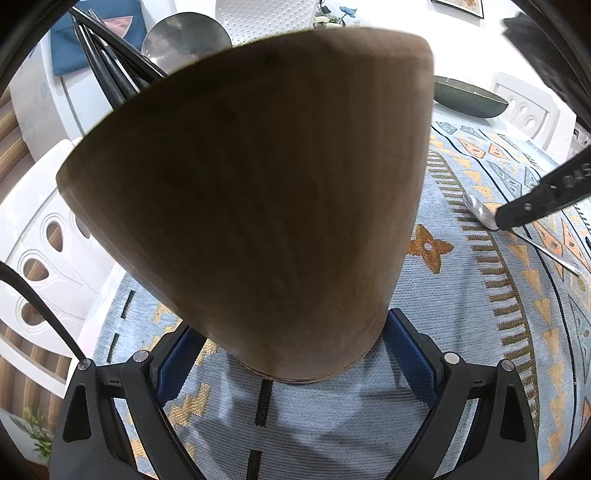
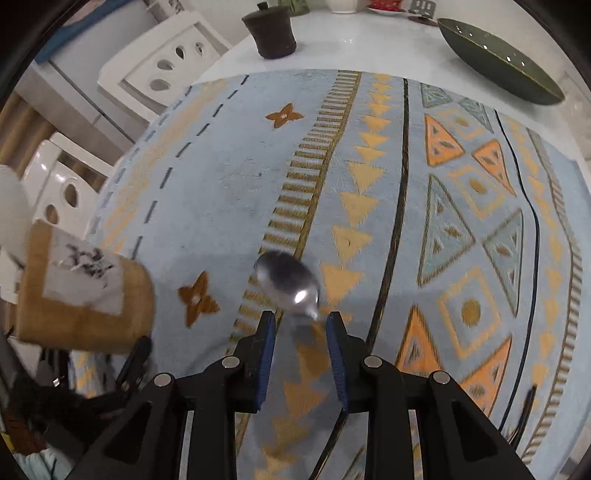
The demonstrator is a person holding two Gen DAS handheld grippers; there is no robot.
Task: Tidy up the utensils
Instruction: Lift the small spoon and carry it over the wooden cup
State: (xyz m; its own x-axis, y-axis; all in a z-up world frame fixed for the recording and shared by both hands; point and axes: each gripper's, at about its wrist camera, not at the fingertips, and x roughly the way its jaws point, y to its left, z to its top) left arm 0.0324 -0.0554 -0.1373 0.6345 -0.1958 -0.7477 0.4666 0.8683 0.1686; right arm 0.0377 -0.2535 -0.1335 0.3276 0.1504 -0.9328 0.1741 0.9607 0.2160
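Observation:
A brown wooden utensil holder (image 1: 258,192) fills the left wrist view, tilted, with dark utensil handles (image 1: 107,59) sticking out of its top. My left gripper (image 1: 291,321) is shut on its lower end, one blue pad on each side. The right wrist view shows the same holder (image 2: 85,295) at the left, with a white label. A metal spoon (image 2: 288,284) lies on the patterned blue tablecloth (image 2: 369,184). My right gripper (image 2: 301,315) points down over the spoon, jaws open and straddling its neck without pressing. The left wrist view shows the spoon (image 1: 478,212) under a right gripper finger (image 1: 535,199).
A dark green bowl (image 2: 502,62) sits on the white table beyond the cloth, and a dark brown lidded pot (image 2: 271,33) stands at the far edge. White chairs (image 2: 166,62) stand along the table's left side. A round metal lid (image 1: 184,37) shows behind the holder.

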